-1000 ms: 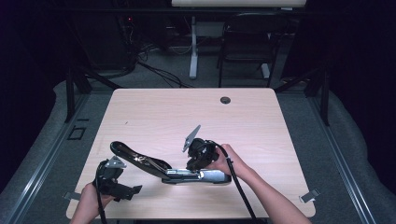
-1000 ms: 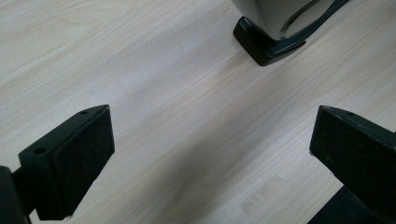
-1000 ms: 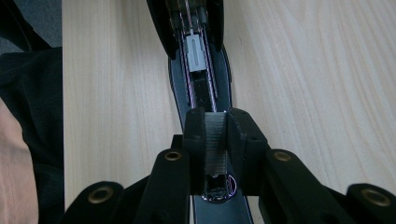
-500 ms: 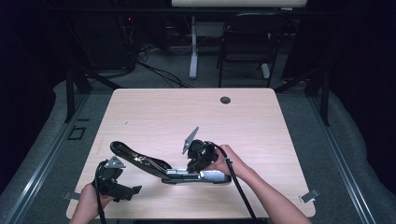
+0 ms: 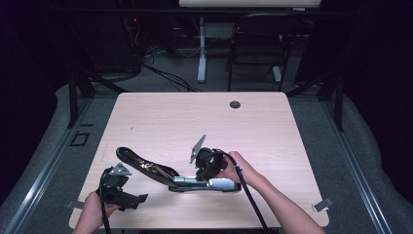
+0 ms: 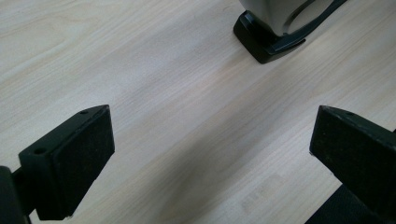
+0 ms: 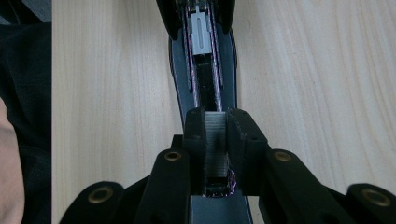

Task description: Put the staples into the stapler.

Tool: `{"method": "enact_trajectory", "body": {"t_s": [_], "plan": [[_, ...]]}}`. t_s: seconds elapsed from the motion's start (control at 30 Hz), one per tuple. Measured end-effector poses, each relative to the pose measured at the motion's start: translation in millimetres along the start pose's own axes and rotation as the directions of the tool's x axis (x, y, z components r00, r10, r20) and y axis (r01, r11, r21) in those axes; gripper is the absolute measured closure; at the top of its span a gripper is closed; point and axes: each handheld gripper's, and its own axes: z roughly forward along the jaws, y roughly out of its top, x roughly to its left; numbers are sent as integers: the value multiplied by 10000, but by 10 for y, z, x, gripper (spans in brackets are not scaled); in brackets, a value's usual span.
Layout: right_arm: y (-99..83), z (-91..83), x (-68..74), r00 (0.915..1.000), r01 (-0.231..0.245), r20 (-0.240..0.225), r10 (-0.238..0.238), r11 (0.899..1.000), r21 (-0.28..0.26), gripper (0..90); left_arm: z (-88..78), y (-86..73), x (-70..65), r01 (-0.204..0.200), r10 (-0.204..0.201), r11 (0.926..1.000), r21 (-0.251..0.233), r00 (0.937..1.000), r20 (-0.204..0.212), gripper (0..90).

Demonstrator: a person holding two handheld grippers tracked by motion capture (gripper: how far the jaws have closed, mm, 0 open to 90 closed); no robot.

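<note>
A black stapler (image 5: 146, 165) lies swung open on the wooden table (image 5: 170, 122). Its top arm reaches toward the left and its magazine channel (image 7: 205, 79) faces up. My right gripper (image 5: 203, 174) points down over the base and is shut on a grey strip of staples (image 7: 215, 140), which it holds in line above the channel. A grey pusher (image 7: 201, 35) sits farther along the track. My left gripper (image 5: 134, 195) rests near the table's front left corner. Its jaws (image 6: 210, 154) stand wide open over bare wood, with the stapler's end (image 6: 268, 35) beyond them.
A round cable hole (image 5: 235, 104) sits in the table near its far edge. Behind the table stand a dark chair (image 5: 258, 48) and a white desk leg (image 5: 201, 53). Grey floor surrounds the table.
</note>
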Motion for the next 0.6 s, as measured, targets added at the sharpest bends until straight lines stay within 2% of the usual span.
{"method": "enact_trajectory", "body": {"t_s": [0.23, 0.6], "plan": [[2, 0, 3, 9991, 432, -63, -431, 9990, 124, 780, 8, 5, -1, 9, -9, 10000, 31, 10000, 10, 0], [6, 6, 0, 9980, 622, -100, -620, 9979, 152, 780, -4, -6, -4, 18, -18, 10000, 3, 10000, -25, 0]]}}
